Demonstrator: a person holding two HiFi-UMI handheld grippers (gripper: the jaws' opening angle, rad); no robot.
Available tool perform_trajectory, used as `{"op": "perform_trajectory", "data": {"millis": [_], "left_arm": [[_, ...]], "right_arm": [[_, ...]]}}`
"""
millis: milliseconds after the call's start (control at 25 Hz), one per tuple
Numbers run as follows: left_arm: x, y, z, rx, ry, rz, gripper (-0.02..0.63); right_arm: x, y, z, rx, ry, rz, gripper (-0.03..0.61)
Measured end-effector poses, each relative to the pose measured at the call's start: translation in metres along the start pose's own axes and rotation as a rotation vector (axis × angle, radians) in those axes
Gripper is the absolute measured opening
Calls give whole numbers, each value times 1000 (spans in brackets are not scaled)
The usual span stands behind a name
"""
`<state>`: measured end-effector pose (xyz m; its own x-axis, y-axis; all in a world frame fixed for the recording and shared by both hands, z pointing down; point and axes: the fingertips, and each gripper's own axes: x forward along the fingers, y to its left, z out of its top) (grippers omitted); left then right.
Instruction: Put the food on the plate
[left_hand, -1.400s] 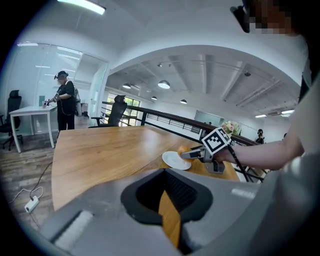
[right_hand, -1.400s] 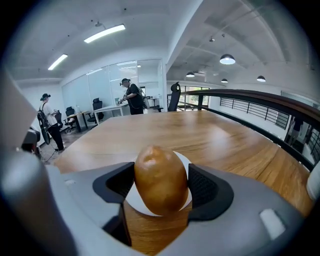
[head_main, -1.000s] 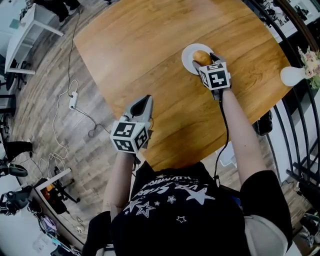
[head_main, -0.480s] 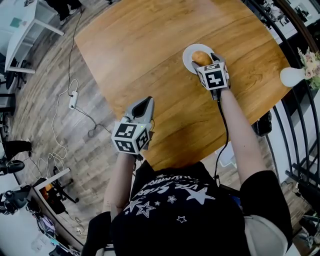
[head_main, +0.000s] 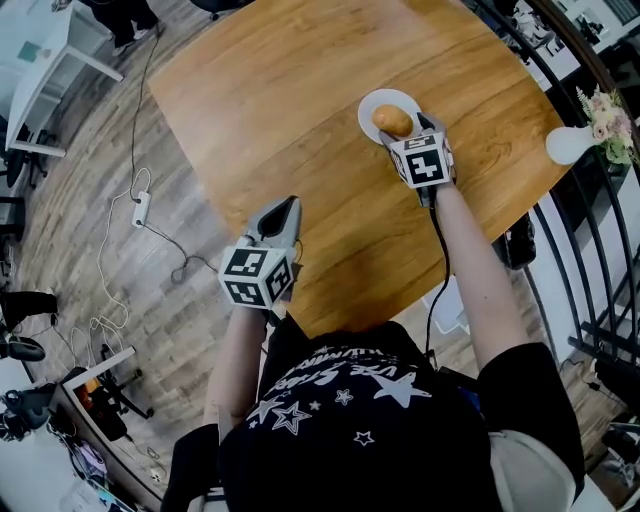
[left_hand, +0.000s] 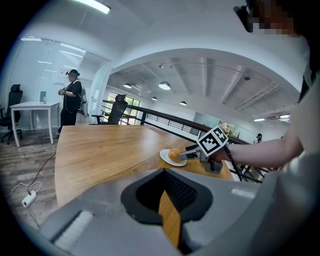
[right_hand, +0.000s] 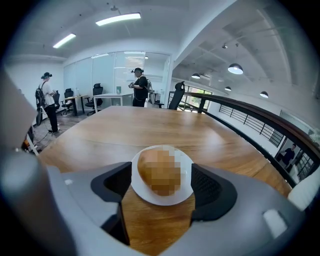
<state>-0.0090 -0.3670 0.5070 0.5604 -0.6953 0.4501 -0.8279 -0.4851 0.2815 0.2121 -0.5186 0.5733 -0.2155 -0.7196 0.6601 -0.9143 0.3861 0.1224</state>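
Observation:
A golden-brown bread roll lies on a small white plate at the far right of the wooden table. My right gripper sits just behind the plate, and its jaws are opening. In the right gripper view the roll rests on the plate ahead of the wide-apart pads, which do not touch it. My left gripper hovers over the table's near edge, shut and holding nothing. The left gripper view shows the plate and the right gripper in the distance.
A white vase with flowers stands at the table's right edge, next to a black railing. Cables and a power strip lie on the floor to the left. People stand far off by desks.
The right gripper has drawn back a little from the roll and its jaws have widened, leaving the roll on the plate. The left gripper has barely moved.

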Motion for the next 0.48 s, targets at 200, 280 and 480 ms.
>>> {"op": "perform_trajectory", "data": {"millis": [200, 280, 480], "left_arm": [[-16, -4, -2, 19, -4, -49, 0], [-22, -7, -1, 32, -5, -76, 0], [-40, -15, 1, 47, -15, -128, 0]], "right_arm": [[-31, 10, 2, 24, -27, -37, 376], [-49, 13, 2, 45, -39, -58, 376], [-92, 25, -2, 74, -66, -98, 376]]}}
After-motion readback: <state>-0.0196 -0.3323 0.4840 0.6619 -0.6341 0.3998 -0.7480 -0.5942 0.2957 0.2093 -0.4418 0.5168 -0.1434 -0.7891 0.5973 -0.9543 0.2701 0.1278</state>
